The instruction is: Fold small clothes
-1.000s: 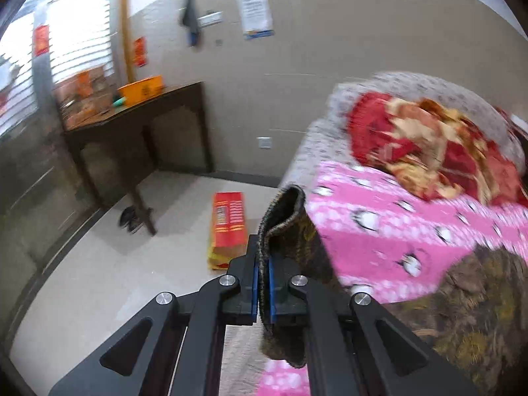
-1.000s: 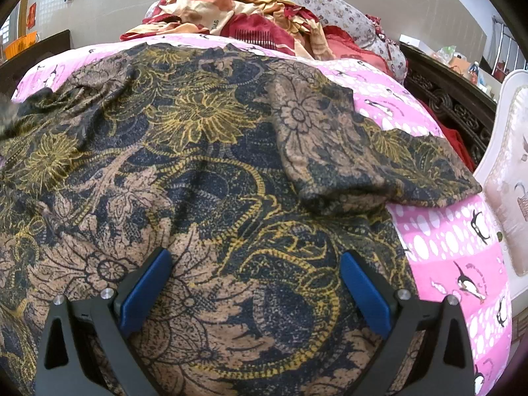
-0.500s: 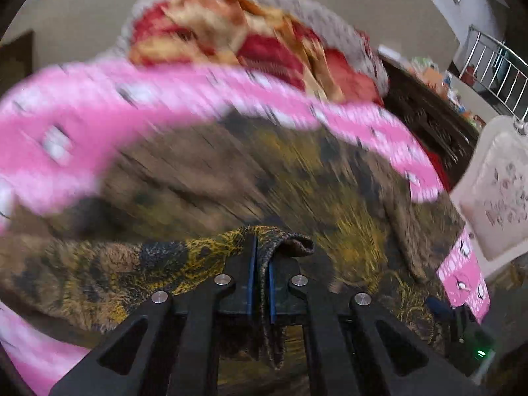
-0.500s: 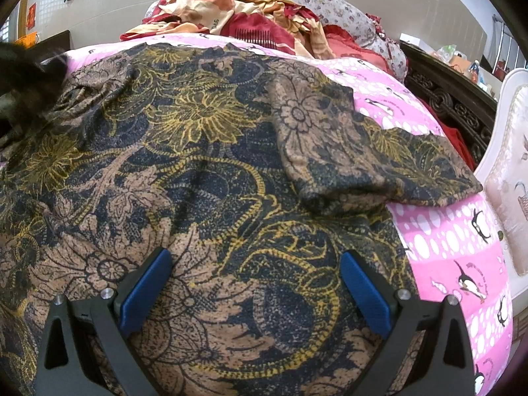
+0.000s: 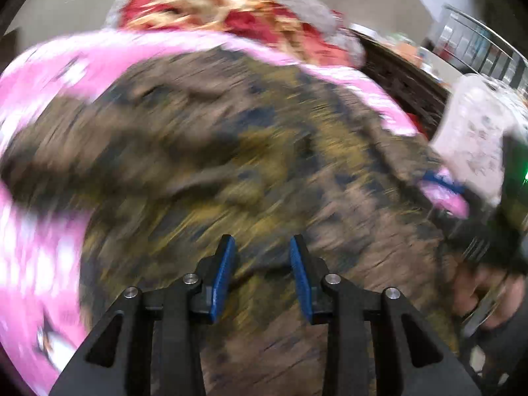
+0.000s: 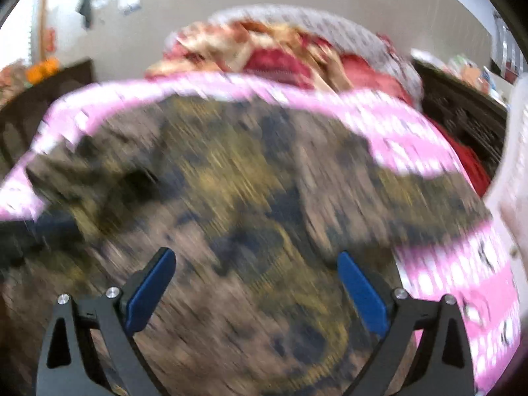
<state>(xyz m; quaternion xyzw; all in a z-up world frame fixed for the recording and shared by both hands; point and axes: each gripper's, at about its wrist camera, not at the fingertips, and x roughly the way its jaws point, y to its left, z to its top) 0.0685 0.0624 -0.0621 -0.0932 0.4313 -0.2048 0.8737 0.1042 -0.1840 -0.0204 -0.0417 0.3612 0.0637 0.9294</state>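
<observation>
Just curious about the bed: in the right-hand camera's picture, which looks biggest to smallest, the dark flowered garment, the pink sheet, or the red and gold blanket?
1. Dark flowered garment, largest, though nearest the camera.
2. Pink sheet.
3. Red and gold blanket, farthest away.

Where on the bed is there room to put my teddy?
Bare pink sheet shows right of the brown garment, beside the white chair. Another pink patch lies left of the garment. A thin strip runs between the garment and the red blanket. The middle is covered; both views are blurry.
</observation>
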